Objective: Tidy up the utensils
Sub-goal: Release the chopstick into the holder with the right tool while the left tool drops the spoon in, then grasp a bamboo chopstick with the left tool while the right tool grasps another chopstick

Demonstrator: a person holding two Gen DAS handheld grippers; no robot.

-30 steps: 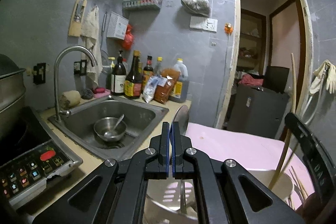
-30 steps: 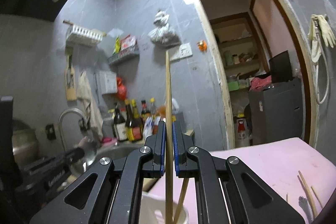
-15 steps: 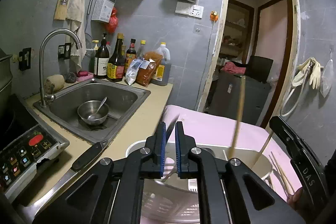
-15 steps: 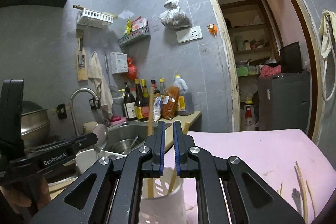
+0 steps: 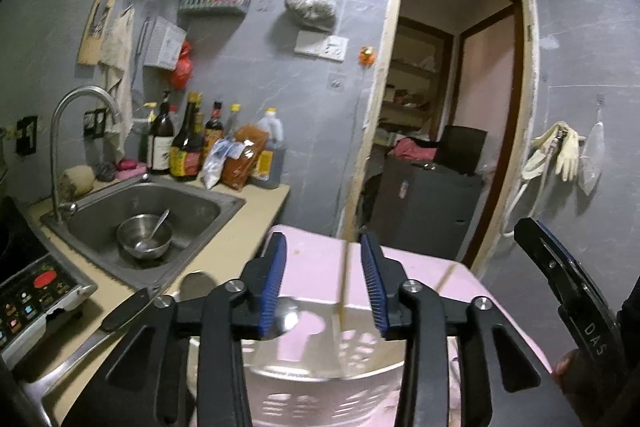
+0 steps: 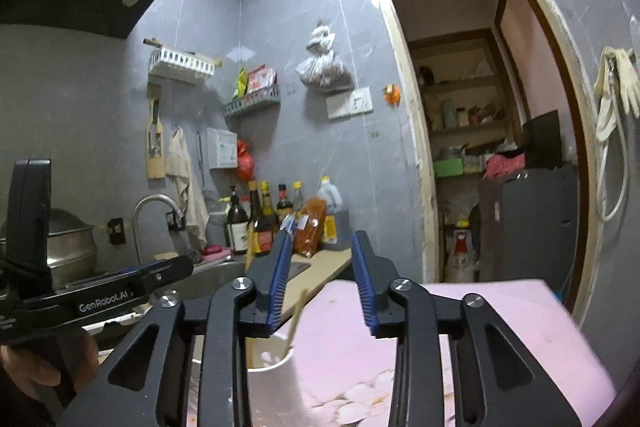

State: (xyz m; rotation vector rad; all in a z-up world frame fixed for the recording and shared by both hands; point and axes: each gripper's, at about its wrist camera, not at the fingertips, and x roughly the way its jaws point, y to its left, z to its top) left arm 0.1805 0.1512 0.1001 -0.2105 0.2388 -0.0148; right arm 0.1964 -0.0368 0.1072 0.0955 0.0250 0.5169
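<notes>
The left claw [image 5: 324,283] fills the lower middle of the left wrist view. Its jaws are opening, with blue pads set apart and nothing pressed between them. Seen through the gap, a blurred chopstick [image 5: 345,279] stands nearly upright in a white perforated utensil holder [image 5: 320,387] at the bottom centre of the frame. A second thin stick [image 5: 448,275] leans out to the right of the right-hand finger. The rounded bowl of a metal spoon [image 5: 286,317] shows just behind the left-hand pad, at the holder's rim. The holder sits on a pink surface [image 5: 316,267] that runs toward the doorway [image 5: 452,99].

Left of the holder, a knife [image 5: 100,323] with a dark handle lies on the beige counter, between the induction cooker [image 5: 36,291] at the far left and the claw. Further back, the steel sink [image 5: 188,203] holds a metal bowl [image 5: 145,235] with a spoon resting in it. Sauce bottles [image 5: 188,147] stand along the wall behind the sink.

In the right wrist view the right claw [image 6: 320,283] is also opening, its pads apart and gripping nothing. Low in the gap, near the left-hand pad, a chopstick [image 6: 297,319] tilts out of a white cup-shaped holder [image 6: 272,383] at the bottom centre. The other gripper reaches in from the left edge, held by a hand [image 6: 44,359] at the lower left corner.
</notes>
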